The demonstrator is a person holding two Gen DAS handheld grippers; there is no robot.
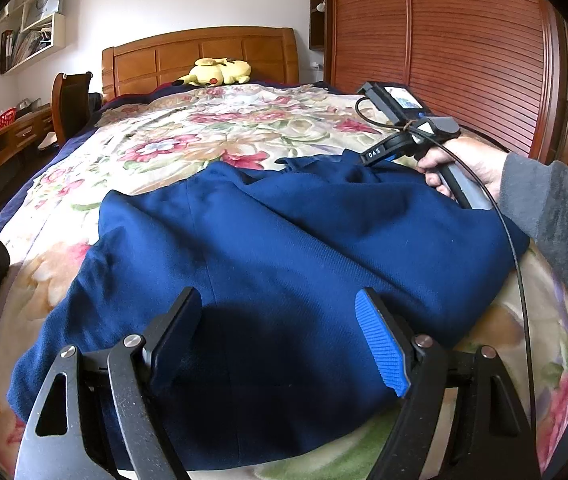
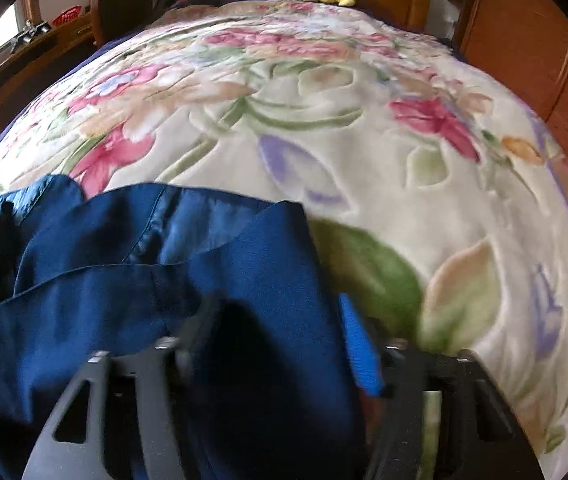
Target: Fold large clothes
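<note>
The blue coat (image 1: 268, 240) lies rumpled on the flowered blanket (image 1: 212, 136). My left gripper (image 1: 280, 344) hangs spread above its hem; my right gripper (image 2: 280, 344) is apart too, gripping nothing. Thick, floppy cloth, so I'd take a seam edge

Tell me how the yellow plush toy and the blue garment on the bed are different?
The yellow plush toy is small and plump; the blue garment is big and spread flat. The toy lies far off by the wooden headboard; the garment lies near, under both grippers. The toy is bright yellow with a red cheek; the garment is plain dark blue. Both rest on the bed.
</note>
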